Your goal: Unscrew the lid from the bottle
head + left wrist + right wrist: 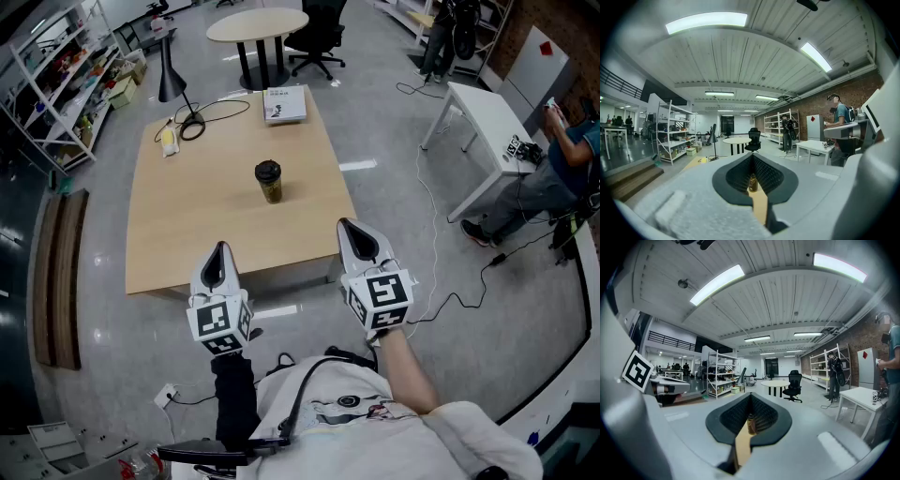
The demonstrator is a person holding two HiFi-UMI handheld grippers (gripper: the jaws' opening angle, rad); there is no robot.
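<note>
A small bottle [268, 182] with a dark lid and an olive-yellow body stands upright near the middle of the wooden table [197, 216]. Both grippers hover over the floor short of the table's near edge, well apart from the bottle. My left gripper [221, 247] is shut and empty, and my right gripper [345, 224] is shut and empty as well. Beyond the closed jaws the bottle [753, 183] shows far off in the left gripper view. The right gripper view shows the bottle [751, 424] the same way.
At the table's far edge lie a white book [285, 104], a black lamp [171, 75] with a looped cable, and a yellow item [169, 138]. A round table [258, 25] and office chair [319, 37] stand behind. A white desk [487, 117] and a seated person [562, 159] are at right, shelves [56, 75] at left.
</note>
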